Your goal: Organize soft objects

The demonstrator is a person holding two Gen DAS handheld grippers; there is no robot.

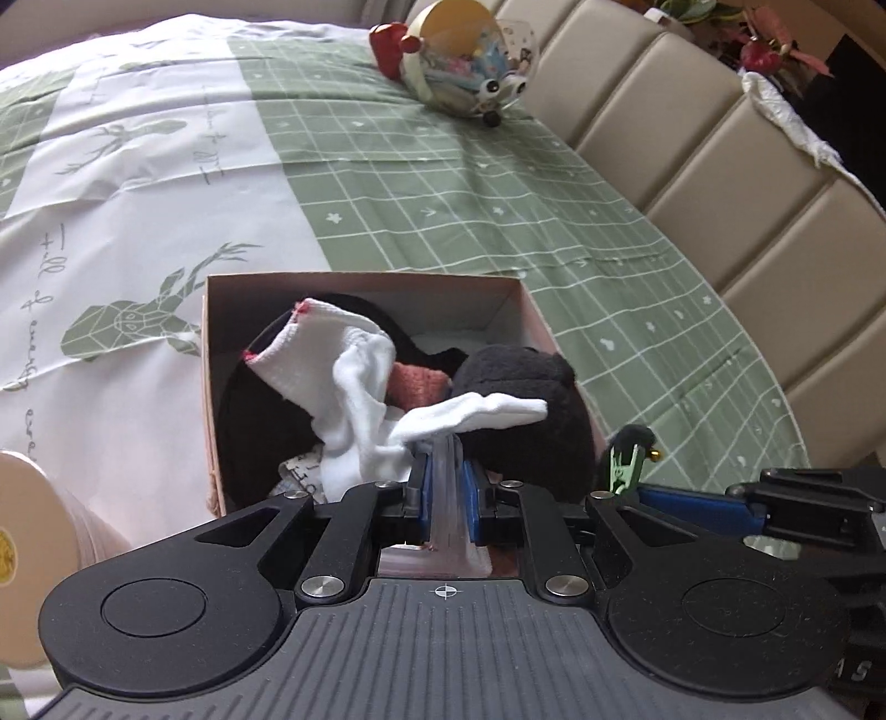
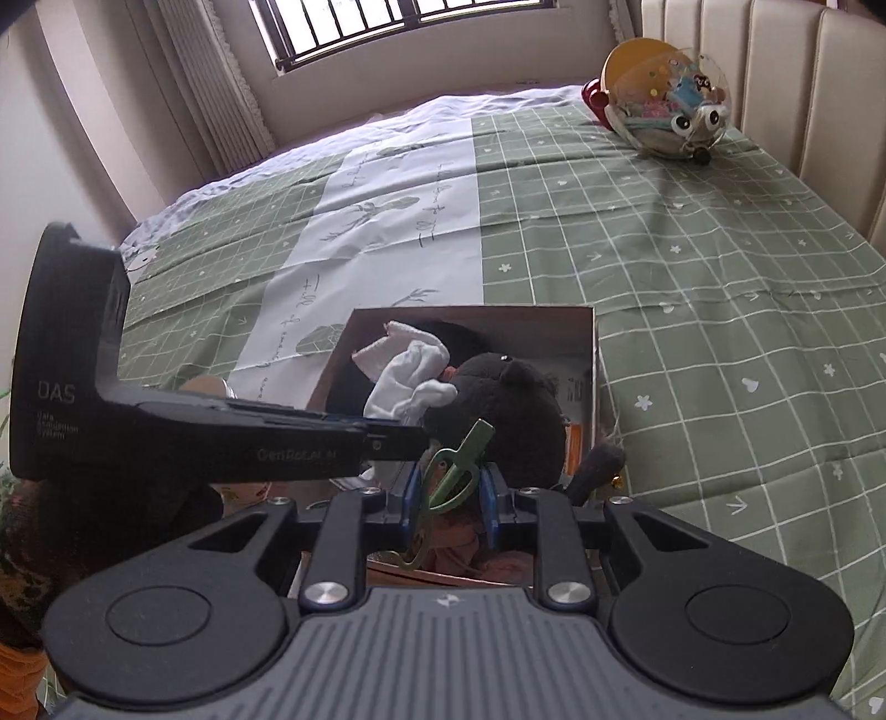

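Note:
A pink cardboard box (image 1: 213, 387) sits on the bed and holds a black plush toy (image 1: 531, 399), a reddish-brown soft item (image 1: 418, 385) and dark cloth. My left gripper (image 1: 443, 471) is shut on a white sock (image 1: 360, 382) that drapes over the box's contents. My right gripper (image 2: 447, 487) is shut on a green plastic clip (image 2: 457, 462) just in front of the black plush toy (image 2: 498, 410) and above the box (image 2: 592, 354). The left gripper's body (image 2: 221, 437) crosses the right wrist view from the left. The clip also shows in the left wrist view (image 1: 623, 465).
The bed has a green checked and white sheet (image 1: 443, 183). A clear round toy case with cartoon eyes (image 1: 470, 61) lies near the padded beige headboard (image 1: 692, 127). A beige round lid (image 1: 27, 554) is at the left edge. A window (image 2: 398, 27) is behind the bed.

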